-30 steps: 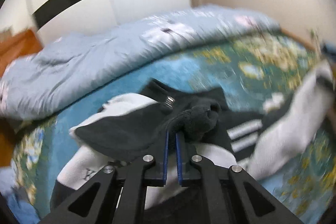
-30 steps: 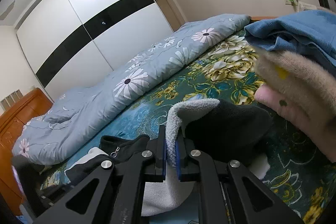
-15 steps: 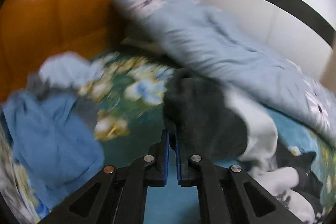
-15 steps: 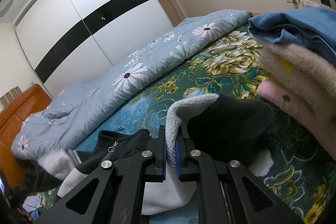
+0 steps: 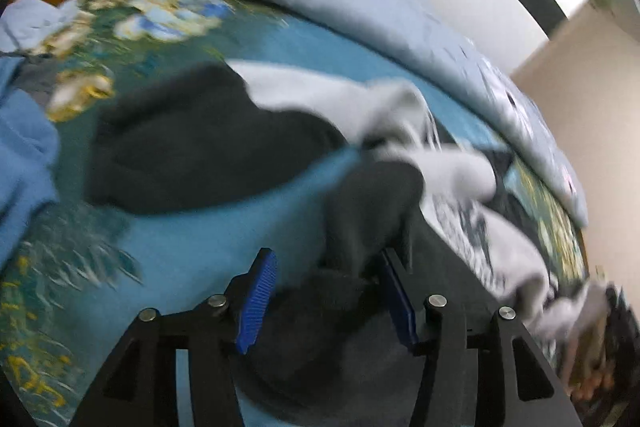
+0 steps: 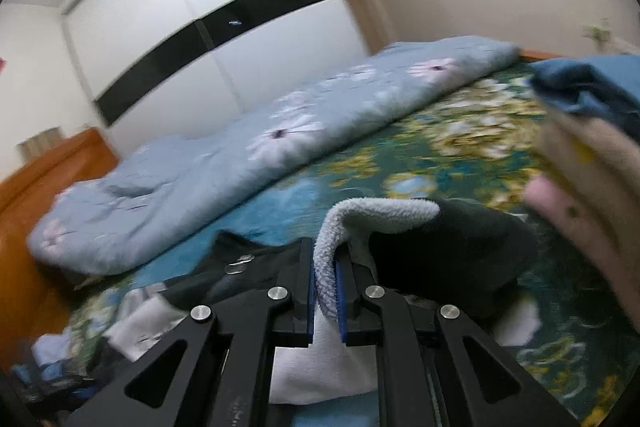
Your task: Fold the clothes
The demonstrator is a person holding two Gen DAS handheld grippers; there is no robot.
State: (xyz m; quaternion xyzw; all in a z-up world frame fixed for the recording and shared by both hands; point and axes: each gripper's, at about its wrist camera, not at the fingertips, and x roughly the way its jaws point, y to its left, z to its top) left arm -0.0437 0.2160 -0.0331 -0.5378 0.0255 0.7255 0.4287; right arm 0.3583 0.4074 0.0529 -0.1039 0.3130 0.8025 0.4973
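Nearby, stacked folded clothes (image 6: 592,147) crowd the fleece jacket (image 6: 440,247) beside the quilt (image 6: 280,139).

black-and-white fleece garment (image 5: 224,147), rumpled, spread on floral bed, white lining edge upturned (image 6: 384,215)

My left claw (image 5: 326,301) is black angular linkage with round silver screw heads and ribbed blue pads (image 5: 258,301). My right claw (image 6: 325,297) matches: matte black arms, four silver screws, thin blue pads, triangular cut-outs below the screws.
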